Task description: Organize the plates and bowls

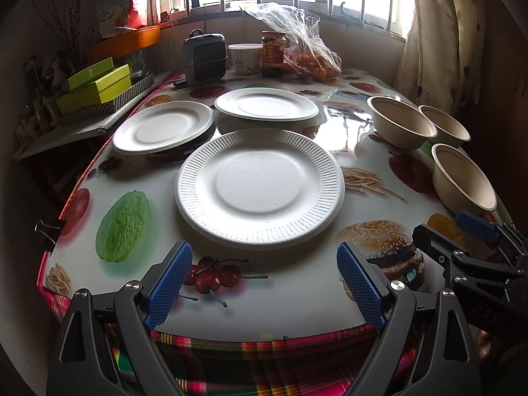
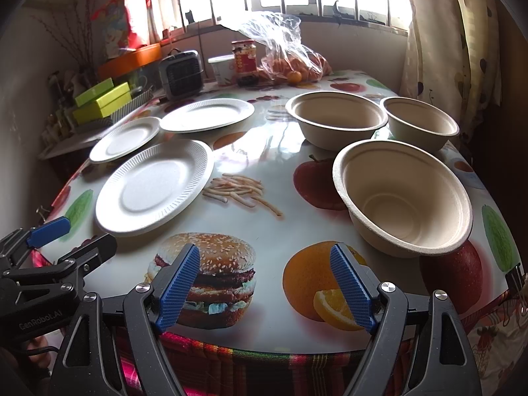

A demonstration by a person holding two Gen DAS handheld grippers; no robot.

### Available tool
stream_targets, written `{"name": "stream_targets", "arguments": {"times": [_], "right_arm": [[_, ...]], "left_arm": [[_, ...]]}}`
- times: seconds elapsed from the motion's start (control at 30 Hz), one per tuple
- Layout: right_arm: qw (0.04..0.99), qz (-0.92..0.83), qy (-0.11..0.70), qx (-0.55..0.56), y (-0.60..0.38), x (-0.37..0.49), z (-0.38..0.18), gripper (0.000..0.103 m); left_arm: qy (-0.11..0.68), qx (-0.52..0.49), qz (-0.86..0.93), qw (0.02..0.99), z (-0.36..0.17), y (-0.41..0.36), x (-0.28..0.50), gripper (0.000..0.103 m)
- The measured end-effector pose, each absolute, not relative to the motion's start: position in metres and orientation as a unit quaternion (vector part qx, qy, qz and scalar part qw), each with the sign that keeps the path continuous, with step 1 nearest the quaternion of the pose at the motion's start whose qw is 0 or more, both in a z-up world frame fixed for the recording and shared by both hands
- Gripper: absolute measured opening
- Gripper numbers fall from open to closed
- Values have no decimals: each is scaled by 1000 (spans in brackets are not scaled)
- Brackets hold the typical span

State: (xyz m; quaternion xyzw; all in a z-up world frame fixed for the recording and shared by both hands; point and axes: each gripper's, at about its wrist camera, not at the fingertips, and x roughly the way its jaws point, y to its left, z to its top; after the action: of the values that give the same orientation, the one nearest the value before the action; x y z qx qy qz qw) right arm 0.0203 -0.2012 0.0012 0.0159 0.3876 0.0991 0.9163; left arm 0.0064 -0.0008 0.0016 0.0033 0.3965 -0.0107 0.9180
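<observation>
Three white foam plates and three beige paper bowls lie spread over the surface (image 1: 297, 297), none stacked yet, so I judge the sorting has not begun and the step in hand is the first approach. The left tongs (image 1: 264, 283) hang released at the near edge, pads wide apart and holding nothing, aimed at the nearest plate (image 1: 259, 188), which lies just beyond them. The left plate (image 1: 163, 127) and the far plate (image 1: 265, 104) sit behind it, close together; whether their rims touch I cannot tell. The right tongs (image 2: 264, 285) are likewise spread and bare, above the printed burger and orange, with the nearest bowl (image 2: 404, 198) ahead and to their right. The middle bowl (image 2: 336, 118) and the far-right bowl (image 2: 420, 122) stand upright behind it, near each other. A likely next move is for the left tongs to pinch the near rim of the nearest plate and lift it onto another; the rim is thin and lies flat, so one pad must slide beneath it. The right tongs could clamp the wall of the nearest bowl for nesting.
</observation>
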Motion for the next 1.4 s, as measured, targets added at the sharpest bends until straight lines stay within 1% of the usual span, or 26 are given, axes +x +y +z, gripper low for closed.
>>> {"name": "stream_targets", "arguments": {"times": [0.7,0.9,1.23,1.4], "right_arm": [[917,101,385,11,-198,21,5,82],[921,109,375,5,-194,28,18,82],[929,113,352,6,-183,68,49,82],[928,109,355,13,-176,97,60,82]], "left_arm": [[394,-2,-7,919,5,5,9,90],[390,-9,-8,921,12,12,16,90],[384,-42,-5,922,35,47,55,90],[384,-51,-5,922,45,65,83,90]]}}
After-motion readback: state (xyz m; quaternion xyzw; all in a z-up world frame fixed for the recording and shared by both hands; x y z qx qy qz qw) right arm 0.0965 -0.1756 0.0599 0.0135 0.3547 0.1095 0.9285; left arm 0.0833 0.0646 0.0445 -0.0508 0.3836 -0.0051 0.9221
